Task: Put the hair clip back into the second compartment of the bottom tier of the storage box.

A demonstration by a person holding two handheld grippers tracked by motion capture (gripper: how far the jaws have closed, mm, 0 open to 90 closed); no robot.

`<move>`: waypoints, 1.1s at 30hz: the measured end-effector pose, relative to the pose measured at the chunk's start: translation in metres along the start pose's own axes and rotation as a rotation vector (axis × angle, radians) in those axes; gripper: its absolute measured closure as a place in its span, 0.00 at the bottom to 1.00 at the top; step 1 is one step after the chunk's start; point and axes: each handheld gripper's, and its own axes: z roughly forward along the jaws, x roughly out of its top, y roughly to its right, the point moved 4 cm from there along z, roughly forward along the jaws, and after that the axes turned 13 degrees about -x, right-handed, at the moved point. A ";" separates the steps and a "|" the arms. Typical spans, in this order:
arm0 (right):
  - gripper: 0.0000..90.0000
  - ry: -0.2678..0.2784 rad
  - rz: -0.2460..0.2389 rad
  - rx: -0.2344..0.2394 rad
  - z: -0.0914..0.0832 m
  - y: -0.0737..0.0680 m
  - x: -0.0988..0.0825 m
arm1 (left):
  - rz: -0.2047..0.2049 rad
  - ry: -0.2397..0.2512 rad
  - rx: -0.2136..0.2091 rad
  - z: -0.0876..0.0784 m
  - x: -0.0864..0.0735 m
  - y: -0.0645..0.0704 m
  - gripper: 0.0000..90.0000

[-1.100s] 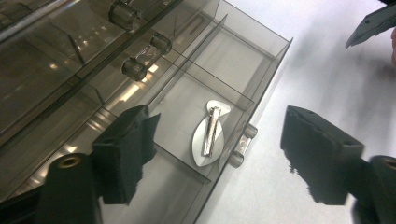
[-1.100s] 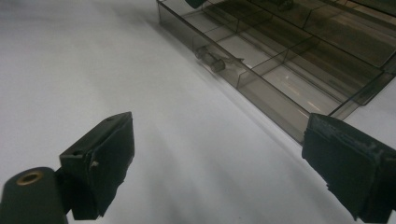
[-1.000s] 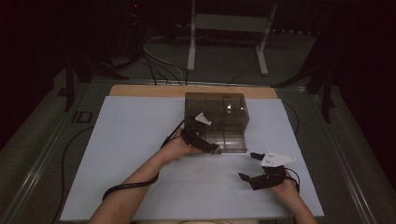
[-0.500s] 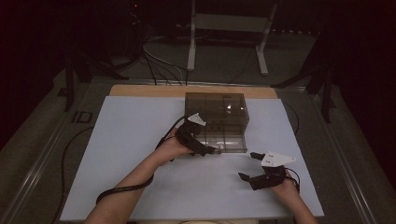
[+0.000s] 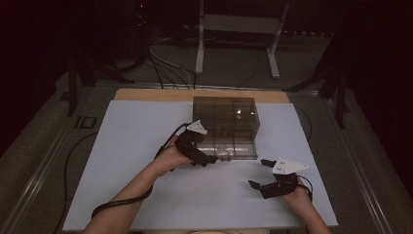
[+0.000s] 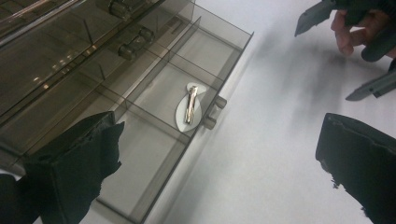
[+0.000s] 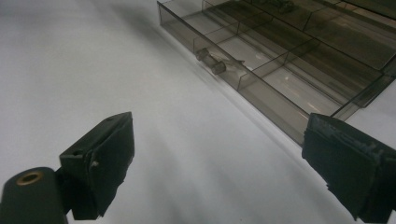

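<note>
A smoky clear drawer box stands on the white sheet, its bottom drawer pulled out towards me. In the drawer's middle compartment lies a white teardrop card with a metal clip, just behind the two handle knobs. My left gripper hovers at the drawer's front left corner; its jaws have just been opening, and the left gripper is now open with nothing between the pads. My right gripper rests open near the front right of the sheet, and in its own view the right gripper faces the drawer front.
The white sheet covers a wooden tabletop. Cables and a metal stand lie on the dark floor beyond. The left gripper's cable loops beside the forearm. Bare sheet lies left of the box and in front of it.
My left gripper has drawn back a little from the drawer, towards the left and the near side. The right gripper has stayed put.
</note>
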 end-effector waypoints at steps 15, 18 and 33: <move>0.11 0.000 0.002 0.000 0.000 -0.001 0.001 | -0.016 0.014 0.023 -0.019 -0.023 0.001 0.00; 0.11 0.001 0.002 0.001 0.000 -0.001 0.001 | -0.022 0.009 0.029 -0.022 -0.028 0.001 0.00; 0.11 -0.005 -0.004 0.009 0.002 -0.003 0.001 | -0.057 -0.006 0.053 -0.034 -0.062 -0.003 0.00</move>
